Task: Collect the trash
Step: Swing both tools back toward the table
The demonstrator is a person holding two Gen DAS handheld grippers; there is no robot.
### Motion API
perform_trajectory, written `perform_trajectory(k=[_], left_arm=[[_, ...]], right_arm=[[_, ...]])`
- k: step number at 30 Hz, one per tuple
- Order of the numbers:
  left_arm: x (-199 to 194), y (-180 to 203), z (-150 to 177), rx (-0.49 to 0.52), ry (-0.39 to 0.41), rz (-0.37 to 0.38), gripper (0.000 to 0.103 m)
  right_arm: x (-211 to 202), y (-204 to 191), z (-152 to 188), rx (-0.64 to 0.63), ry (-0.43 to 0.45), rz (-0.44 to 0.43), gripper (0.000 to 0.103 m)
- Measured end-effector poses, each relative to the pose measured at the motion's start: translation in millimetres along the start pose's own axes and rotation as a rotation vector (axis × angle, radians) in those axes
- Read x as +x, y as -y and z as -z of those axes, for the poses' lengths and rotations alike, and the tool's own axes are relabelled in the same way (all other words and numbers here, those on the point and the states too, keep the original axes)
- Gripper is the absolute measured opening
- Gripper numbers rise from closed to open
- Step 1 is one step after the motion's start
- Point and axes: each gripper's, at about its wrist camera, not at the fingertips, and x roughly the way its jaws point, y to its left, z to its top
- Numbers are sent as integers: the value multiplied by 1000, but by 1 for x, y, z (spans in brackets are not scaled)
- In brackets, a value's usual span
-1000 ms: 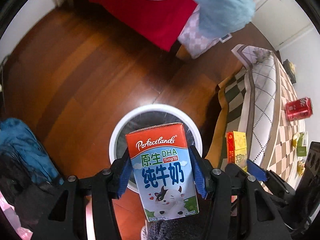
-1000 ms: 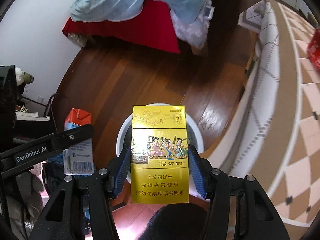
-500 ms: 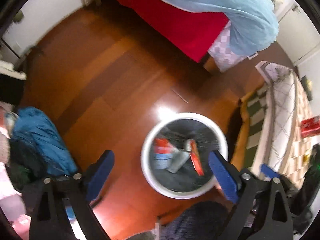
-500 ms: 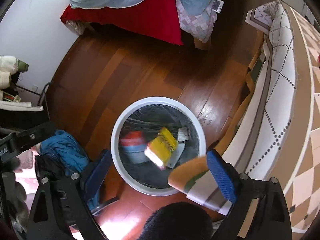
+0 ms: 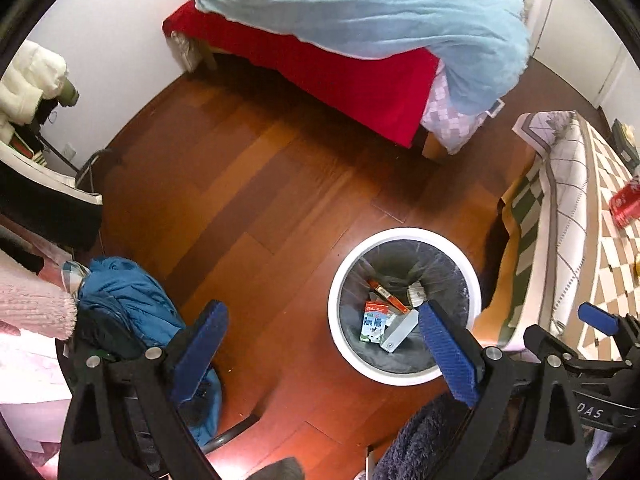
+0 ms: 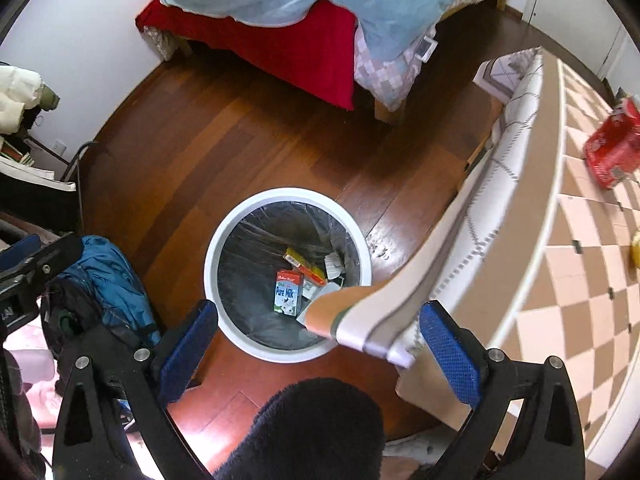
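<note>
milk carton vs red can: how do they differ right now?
Place: the milk carton lies inside the white bin; the red can is on the checkered tabletop.
Shape: the carton is a box; the can is a cylinder.
Colour: the carton is mostly white and blue with a red top; the can is red.
Shared: neither is held.

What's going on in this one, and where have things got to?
A person with a gripper in each hand is clearing trash into a white bin on the wooden floor. Both the left gripper and the right gripper are open and empty above it. A milk carton and a yellow box lie inside the bin. A red can sits on the checked tablecloth, not yet collected.
</note>
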Motion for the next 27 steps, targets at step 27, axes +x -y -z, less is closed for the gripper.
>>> perform_trajectory(k=[27], left_arm=[[-144, 141, 35, 162, 250, 184, 97]], right_arm=[[-203, 158, 111, 433, 337, -58, 102]])
